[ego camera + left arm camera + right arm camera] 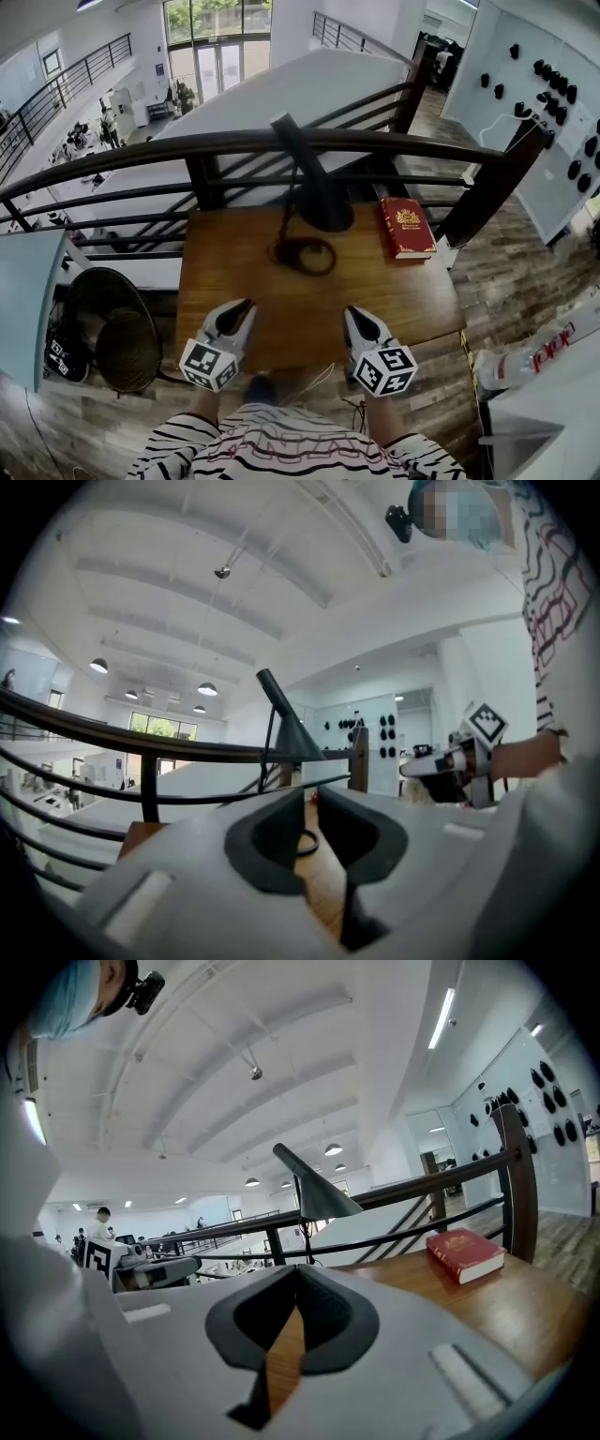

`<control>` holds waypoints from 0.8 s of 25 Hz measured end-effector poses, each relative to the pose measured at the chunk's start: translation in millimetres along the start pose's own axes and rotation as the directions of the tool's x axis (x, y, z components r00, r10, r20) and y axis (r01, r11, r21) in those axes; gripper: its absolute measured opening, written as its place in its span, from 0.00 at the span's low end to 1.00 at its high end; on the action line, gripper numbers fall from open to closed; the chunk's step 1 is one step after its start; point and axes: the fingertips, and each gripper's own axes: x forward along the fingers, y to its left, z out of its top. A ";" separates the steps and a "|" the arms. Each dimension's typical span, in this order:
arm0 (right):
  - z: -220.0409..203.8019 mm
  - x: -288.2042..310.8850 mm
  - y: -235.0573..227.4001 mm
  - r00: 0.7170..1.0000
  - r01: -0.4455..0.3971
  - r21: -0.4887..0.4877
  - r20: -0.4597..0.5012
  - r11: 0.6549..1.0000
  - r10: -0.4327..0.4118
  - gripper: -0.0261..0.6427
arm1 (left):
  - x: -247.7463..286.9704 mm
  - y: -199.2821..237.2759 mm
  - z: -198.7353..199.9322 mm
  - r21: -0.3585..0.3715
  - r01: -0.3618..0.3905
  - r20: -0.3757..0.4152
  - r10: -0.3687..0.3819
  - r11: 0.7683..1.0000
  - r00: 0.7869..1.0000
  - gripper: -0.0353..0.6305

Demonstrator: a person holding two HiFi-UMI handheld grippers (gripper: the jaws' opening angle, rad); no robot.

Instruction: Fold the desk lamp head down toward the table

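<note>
A black desk lamp (pixel 319 192) stands at the back middle of the wooden table (pixel 281 323), with its cone head (pixel 319 1200) raised on a slanted arm and a dark ring (pixel 305 255) at its foot. Both grippers hover over the table's near edge, well short of the lamp and touching nothing. My left gripper (pixel 246 306) is at the left; its pads (pixel 281 832) leave only a thin slit, with nothing between them. At the right, my right gripper (pixel 352 312) has its jaws closed tip to tip and empty. The lamp (pixel 292 731) shows ahead in both gripper views.
A red book (pixel 407 227) lies on the table's back right, beside the lamp. A dark railing (pixel 234 145) runs right behind the table, over a drop to a lower floor. A round black fan (pixel 112 328) stands on the floor at left, and a white counter (pixel 539 394) at right.
</note>
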 end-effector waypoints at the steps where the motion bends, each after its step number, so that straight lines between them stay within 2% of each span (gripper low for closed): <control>1: -3.6 -0.7 1.1 1.000 -0.003 -0.001 -0.006 1.000 0.003 0.04 | -1.5 -0.6 -2.6 0.000 -0.005 -0.002 0.005 1.000 1.000 0.11; 3: -11.1 -2.7 3.0 1.000 -0.007 0.000 -0.018 1.000 0.007 0.04 | -4.8 -1.4 -6.3 0.002 -0.021 -0.002 0.021 1.000 1.000 0.06; 7: -22.5 -6.0 7.5 0.999 -0.004 0.009 -0.033 1.000 0.004 0.04 | -11.4 -3.4 -12.6 0.003 -0.048 -0.012 0.048 0.999 0.999 0.06; 12: -34.8 -3.3 17.2 0.998 -0.017 -0.002 -0.058 1.000 0.017 0.04 | -18.3 0.9 -31.0 -0.018 -0.089 -0.064 0.088 0.996 0.994 0.06; 20: -54.4 -12.6 26.6 0.995 -0.019 -0.023 -0.101 1.000 0.017 0.04 | -30.4 -8.0 -45.8 -0.048 -0.105 -0.104 0.100 0.993 0.990 0.06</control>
